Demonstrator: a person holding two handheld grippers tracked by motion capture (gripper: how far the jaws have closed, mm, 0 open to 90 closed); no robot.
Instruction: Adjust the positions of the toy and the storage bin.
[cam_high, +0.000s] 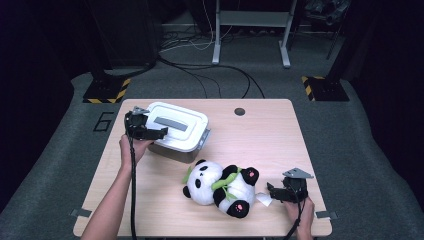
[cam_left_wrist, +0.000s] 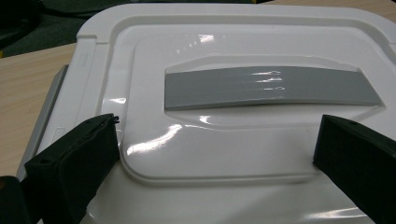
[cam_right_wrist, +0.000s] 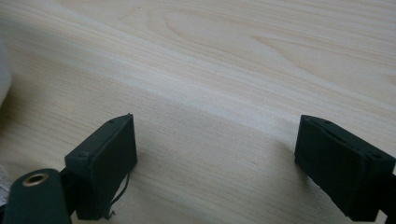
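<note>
High view: a light wooden table (cam_high: 270, 135) is seen across the middle of the frame, on grey carpet. Left of centre, a white storage box (cam_high: 179, 131) is set, its lid closed and a grey handle strip (cam_high: 171, 124) lying flat along the top. The left gripper (cam_high: 159, 132) is held at the box's left end, over the lid edge, with the hand (cam_high: 133, 148) and forearm coming up from the lower left of the frame.

Left gripper view: the lid is seen close, from above. The grey handle strip (cam_left_wrist: 268, 87) is recorded in the upper centre of the frame. The two black jaws are kept wide apart at the lower left and lower right corners, with the lid's raised centre panel between them. Nothing is clamped; whether the pads touch the lid cannot be told.

High view, lower centre: a plush panda (cam_high: 222, 187) is found lying on the table, with a green piece across its body. A white tag (cam_high: 264, 200) is seen at its right side. The right gripper (cam_high: 272, 192) is held just right of the panda, near the lower right table edge, its jaws pointing toward the toy.

Right gripper view: the jaws are spread apart with bare table (cam_right_wrist: 224, 84) between them; nothing is held. A pale blurred edge is noted at the far left of the frame; it cannot be identified.
</note>
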